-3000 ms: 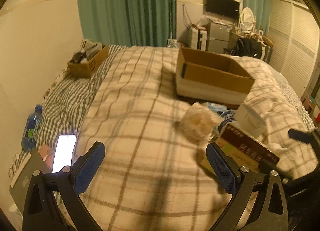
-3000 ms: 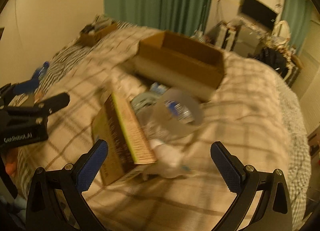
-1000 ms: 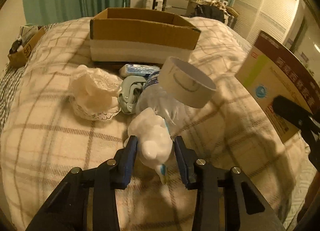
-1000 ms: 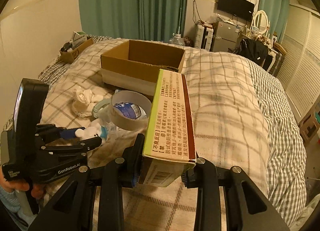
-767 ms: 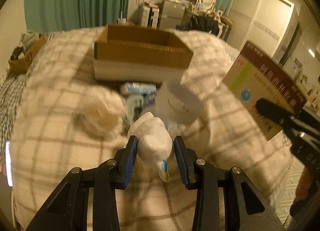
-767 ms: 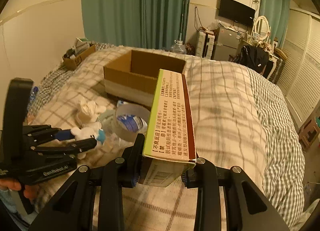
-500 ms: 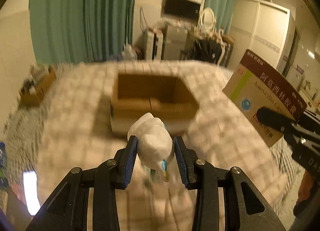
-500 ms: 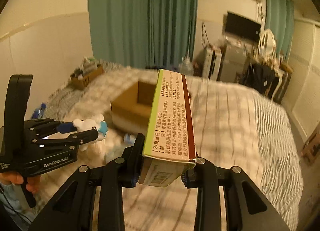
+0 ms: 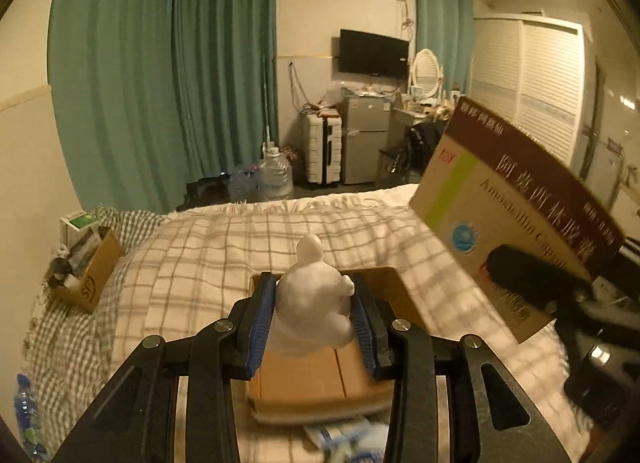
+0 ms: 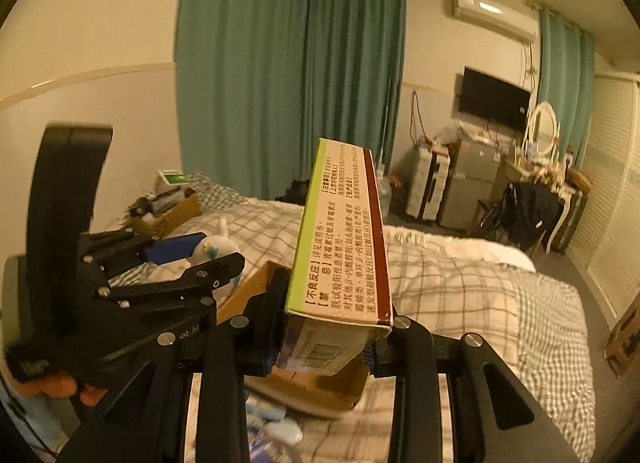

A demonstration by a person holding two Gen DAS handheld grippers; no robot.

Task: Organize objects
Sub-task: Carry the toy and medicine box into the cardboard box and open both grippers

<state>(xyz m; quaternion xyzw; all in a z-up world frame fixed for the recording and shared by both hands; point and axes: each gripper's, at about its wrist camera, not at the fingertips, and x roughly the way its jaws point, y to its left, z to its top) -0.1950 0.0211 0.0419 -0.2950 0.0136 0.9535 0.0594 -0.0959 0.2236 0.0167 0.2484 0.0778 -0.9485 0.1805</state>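
A plaid-covered bed [image 9: 224, 247] is filling the room, with an open cardboard box [image 9: 320, 375] sitting on it directly below both grippers. The left gripper [image 9: 314, 319] is pinching a white plush toy [image 9: 314, 315] between narrowed fingers, above the box. The right gripper [image 10: 324, 337] is clamping a medicine carton [image 10: 340, 247] (long side pointing forward), just beside the toy, above the box's right edge.
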